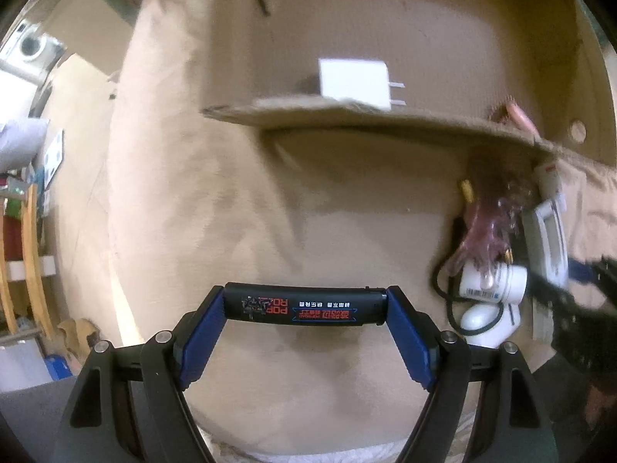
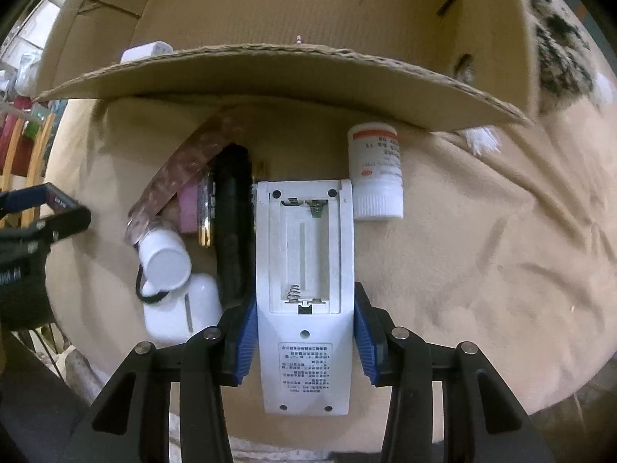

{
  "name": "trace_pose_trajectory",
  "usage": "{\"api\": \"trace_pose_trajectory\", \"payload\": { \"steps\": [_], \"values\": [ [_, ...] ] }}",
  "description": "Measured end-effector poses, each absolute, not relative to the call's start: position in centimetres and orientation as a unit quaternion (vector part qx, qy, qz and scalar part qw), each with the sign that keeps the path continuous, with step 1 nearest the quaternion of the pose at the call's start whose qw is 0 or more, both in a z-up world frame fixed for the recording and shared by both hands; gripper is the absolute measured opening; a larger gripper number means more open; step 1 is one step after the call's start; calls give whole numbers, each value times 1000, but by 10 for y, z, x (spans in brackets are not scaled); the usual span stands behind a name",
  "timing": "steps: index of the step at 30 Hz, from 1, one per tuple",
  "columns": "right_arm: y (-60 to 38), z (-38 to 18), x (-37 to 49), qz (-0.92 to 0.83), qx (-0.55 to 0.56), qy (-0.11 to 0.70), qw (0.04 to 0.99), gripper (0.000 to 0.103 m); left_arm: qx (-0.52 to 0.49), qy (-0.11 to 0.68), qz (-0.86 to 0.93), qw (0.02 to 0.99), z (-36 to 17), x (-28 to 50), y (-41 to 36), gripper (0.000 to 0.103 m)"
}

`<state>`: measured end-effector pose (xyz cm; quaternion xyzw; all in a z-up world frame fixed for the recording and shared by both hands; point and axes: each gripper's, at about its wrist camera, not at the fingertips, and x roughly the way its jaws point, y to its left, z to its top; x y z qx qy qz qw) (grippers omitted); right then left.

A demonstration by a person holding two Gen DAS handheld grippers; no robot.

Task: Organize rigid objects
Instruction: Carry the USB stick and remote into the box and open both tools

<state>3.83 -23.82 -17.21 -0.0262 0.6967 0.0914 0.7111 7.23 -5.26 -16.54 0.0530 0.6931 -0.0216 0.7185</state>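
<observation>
My left gripper [image 1: 304,301] is shut on a black lighter [image 1: 304,308], held lengthwise by its two ends between the blue pads, above a beige blanket [image 1: 270,212]. My right gripper [image 2: 304,324] points down with its blue pads against both sides of a white device [image 2: 304,254] whose battery compartment lies open. An open cardboard box [image 2: 270,73] stands just beyond, with a white charger plug [image 1: 353,83] on its floor. The left gripper also shows at the left edge of the right wrist view.
Beside the white device lie a white pill bottle [image 2: 376,169], a small white bottle [image 2: 166,256], a white earbud case [image 2: 181,316], a long black object [image 2: 231,223] and a pink translucent strip [image 2: 185,169]. The box's near flap [image 1: 385,115] overhangs the blanket.
</observation>
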Motion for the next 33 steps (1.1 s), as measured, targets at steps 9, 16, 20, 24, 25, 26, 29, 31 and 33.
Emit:
{"api": "trace_pose_trajectory", "payload": {
  "steps": [9,16,20,24,25,26,29,31,33],
  "values": [
    [-245,-126,17,80,-13,659,748,46,35,662,-16,748,-143,67,-46,79],
    [-264,-91,-2,76,17,631,772,46,11,647,-1,763,-132,64,-31,79],
    [-278,-74,-17,78,29,614,785,46,2,629,12,777,-113,68,-27,79],
    [-279,-54,-21,87,37,588,803,46,2,597,24,802,-96,64,-28,79],
    [-277,-51,-17,89,38,581,808,46,-2,586,29,810,-90,63,-26,79],
    [-276,-45,-16,93,40,573,813,46,-9,572,36,819,-83,62,-22,79],
    [-276,-24,-15,103,44,546,830,46,-21,544,49,837,-67,59,-15,79],
    [-275,-13,-11,108,45,528,841,46,-24,527,56,848,-58,58,-11,79],
    [-274,-5,-6,112,47,513,850,46,-27,512,59,857,-53,56,-8,79]
  ]
}}
